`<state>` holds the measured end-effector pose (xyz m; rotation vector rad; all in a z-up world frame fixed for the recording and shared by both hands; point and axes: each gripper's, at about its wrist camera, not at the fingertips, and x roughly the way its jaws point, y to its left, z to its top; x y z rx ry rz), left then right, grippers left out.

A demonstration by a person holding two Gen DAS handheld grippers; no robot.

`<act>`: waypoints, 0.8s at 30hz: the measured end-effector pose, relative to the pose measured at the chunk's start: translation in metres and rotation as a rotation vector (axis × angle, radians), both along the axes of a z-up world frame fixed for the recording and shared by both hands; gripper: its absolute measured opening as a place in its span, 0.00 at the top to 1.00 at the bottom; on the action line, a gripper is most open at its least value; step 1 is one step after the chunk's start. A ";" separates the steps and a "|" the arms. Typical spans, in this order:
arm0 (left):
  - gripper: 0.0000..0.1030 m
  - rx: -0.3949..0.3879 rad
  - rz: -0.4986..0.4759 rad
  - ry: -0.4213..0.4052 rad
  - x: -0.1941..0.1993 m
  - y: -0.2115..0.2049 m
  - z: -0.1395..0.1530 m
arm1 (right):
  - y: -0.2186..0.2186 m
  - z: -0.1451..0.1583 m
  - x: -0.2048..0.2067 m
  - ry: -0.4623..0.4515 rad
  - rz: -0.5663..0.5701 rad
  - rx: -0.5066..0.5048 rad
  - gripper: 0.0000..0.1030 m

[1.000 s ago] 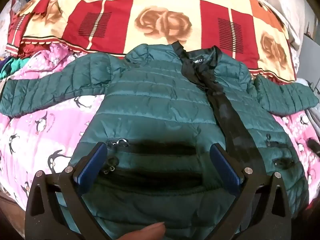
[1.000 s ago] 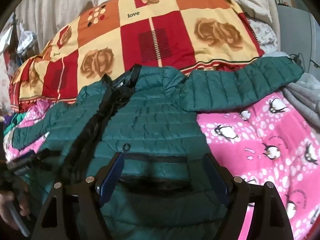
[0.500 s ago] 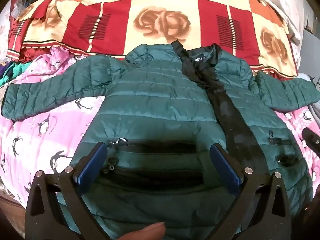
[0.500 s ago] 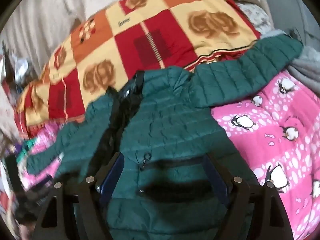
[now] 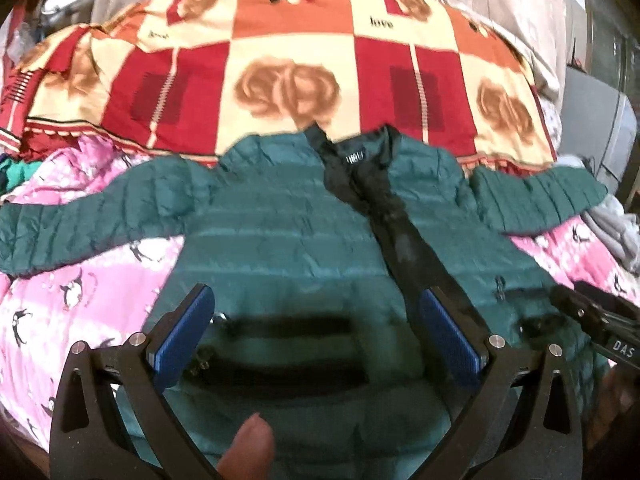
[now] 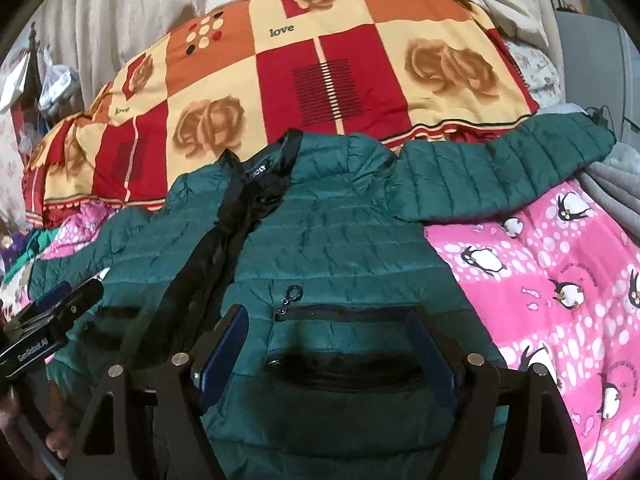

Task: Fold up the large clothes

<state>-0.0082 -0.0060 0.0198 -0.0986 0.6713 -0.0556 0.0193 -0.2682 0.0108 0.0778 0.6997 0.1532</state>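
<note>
A dark green quilted puffer jacket (image 5: 288, 240) lies face up on the bed, sleeves spread to both sides, black lining showing along the open front. It also shows in the right wrist view (image 6: 340, 240). My left gripper (image 5: 316, 320) is open and empty above the jacket's lower left pocket. My right gripper (image 6: 324, 340) is open and empty above the lower right pocket zip (image 6: 292, 296). Each gripper shows at the edge of the other's view: the right gripper (image 5: 592, 320) and the left gripper (image 6: 52, 316).
A pink penguin-print blanket (image 6: 560, 264) covers the bed under the jacket. A red, orange and cream rose-patterned quilt (image 5: 288, 80) is heaped behind the collar. Grey fabric (image 6: 616, 184) lies at the far right. Cluttered items (image 6: 40, 88) stand at the left.
Both grippers have drawn back and tilted up a little, so more of the quilt and the sleeves shows. The jacket has not moved. Both stay open.
</note>
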 end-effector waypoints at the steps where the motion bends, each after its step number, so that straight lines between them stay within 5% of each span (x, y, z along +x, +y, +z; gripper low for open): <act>1: 0.00 -0.001 -0.001 0.003 0.000 0.000 0.000 | 0.003 0.000 -0.001 -0.001 0.001 -0.008 0.23; 8: 0.00 -0.055 -0.002 -0.001 -0.003 0.007 -0.004 | 0.006 0.006 -0.005 -0.017 0.022 -0.020 0.23; 24: 0.00 0.052 0.077 0.025 -0.001 0.001 -0.012 | 0.012 0.000 -0.005 -0.013 0.032 -0.057 0.23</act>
